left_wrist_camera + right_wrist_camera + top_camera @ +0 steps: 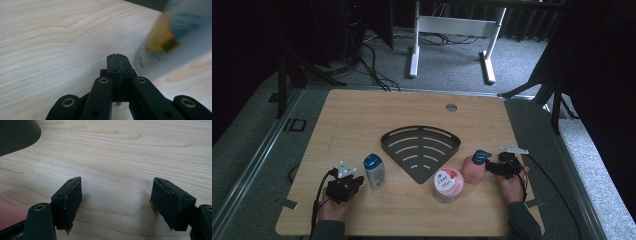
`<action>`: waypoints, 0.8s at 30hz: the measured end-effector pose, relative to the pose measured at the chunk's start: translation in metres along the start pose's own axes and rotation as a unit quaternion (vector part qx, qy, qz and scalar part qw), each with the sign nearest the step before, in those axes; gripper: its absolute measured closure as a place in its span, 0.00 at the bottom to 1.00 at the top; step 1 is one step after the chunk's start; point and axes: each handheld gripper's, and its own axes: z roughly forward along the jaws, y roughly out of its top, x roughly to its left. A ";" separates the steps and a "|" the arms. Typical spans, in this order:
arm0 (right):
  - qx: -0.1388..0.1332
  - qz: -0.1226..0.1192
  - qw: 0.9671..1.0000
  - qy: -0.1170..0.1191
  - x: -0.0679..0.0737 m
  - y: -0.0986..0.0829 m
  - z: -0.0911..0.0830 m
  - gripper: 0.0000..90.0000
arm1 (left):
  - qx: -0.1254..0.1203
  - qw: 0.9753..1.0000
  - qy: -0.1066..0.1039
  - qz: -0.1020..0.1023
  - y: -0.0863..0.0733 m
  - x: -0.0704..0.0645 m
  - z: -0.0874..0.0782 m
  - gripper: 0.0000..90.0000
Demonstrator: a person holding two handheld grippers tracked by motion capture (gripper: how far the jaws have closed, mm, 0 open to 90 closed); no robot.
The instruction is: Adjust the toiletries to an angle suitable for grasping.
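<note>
Grippers are resting near the rack (420, 150): my right gripper (116, 202) is gaping wide beside the pink bottle (473, 170), ready to take it; my left gripper (117, 63) is pinched empty by the white bottle (374, 171).

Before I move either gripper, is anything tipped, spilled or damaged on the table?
Nothing stands out. The white bottle with a blue cap, the Dove jar and the pink bottle all stand upright on the table, nothing spilled. The dark fan-shaped rack lies flat.
</note>
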 end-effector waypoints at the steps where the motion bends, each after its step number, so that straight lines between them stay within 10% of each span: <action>1: 0.000 0.000 1.000 0.000 0.000 0.000 0.000 0.28 | 0.000 1.000 0.000 0.000 0.000 0.000 0.000 1.00; 24: 0.000 -0.002 1.000 0.001 0.001 0.001 0.001 0.28 | -0.005 0.999 -0.034 0.029 -0.014 -0.029 -0.006 1.00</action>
